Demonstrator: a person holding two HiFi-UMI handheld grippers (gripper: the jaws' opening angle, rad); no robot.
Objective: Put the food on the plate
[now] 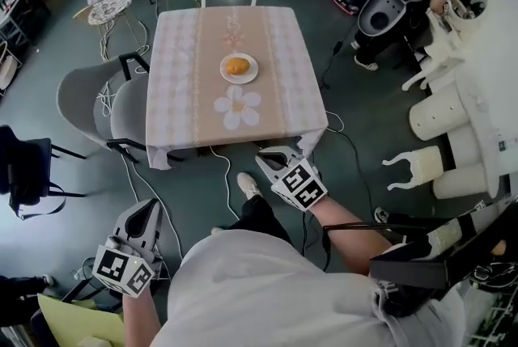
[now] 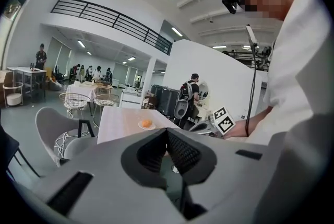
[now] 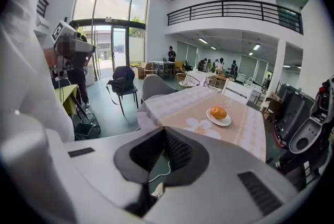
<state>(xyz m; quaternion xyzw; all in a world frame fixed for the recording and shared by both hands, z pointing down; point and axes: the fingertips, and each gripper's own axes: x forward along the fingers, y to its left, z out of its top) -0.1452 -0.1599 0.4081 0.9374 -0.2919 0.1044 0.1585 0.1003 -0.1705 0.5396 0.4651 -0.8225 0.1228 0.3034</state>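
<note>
Food (image 1: 237,66): an orange, roll-like piece lying on the plate (image 1: 227,77) in the middle of the table (image 1: 184,90).
Left gripper (image 2: 167,133): jaws together with nothing in them, held low at the person's side, well away from the table.
Right gripper (image 3: 165,133): jaws closing until the pads meet on nothing, out in front, near the table's front edge.
Stage: looks done to me, as the food sits wholly inside the rim.
Doing it well: hold both tools back and don't nudge the plate.
Risk: the cloth (image 1: 243,139) hangs at the near side, and a snag there could drag the plate.
</note>
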